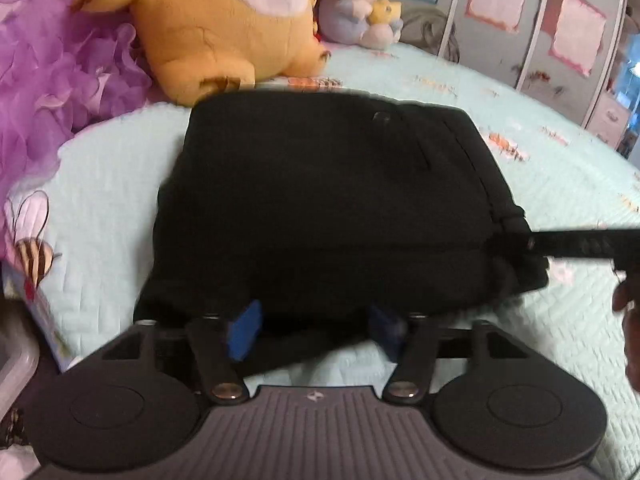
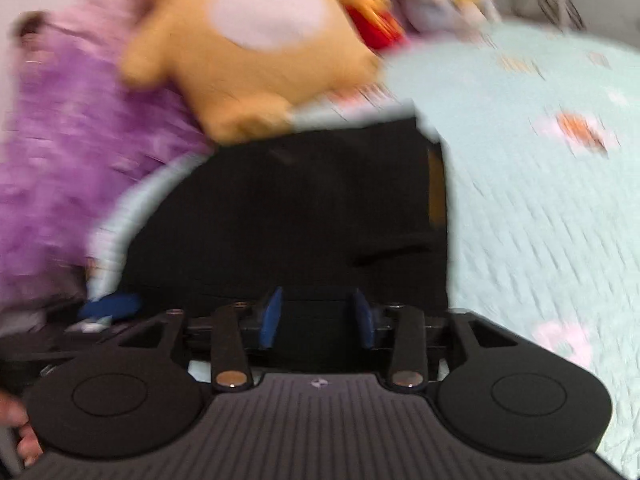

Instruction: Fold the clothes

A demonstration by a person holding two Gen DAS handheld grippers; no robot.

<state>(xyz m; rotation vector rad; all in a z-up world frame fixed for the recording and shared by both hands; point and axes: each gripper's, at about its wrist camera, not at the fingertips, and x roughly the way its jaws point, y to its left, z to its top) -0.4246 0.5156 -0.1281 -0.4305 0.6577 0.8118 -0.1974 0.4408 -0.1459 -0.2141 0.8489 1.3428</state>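
A folded black garment (image 1: 320, 200) lay on the bed's pale quilt (image 1: 540, 340), near the edge lined with an orange plush toy (image 1: 224, 28). The left tool (image 1: 316, 330) stood moderately wide at the garment's near hem, with cloth between the pads but not pinched. The right tool (image 2: 316, 318) showed a gap in a blurred frame, so its state could not be told. A careless tug could unfold the bundle or drag it against the plush toy.
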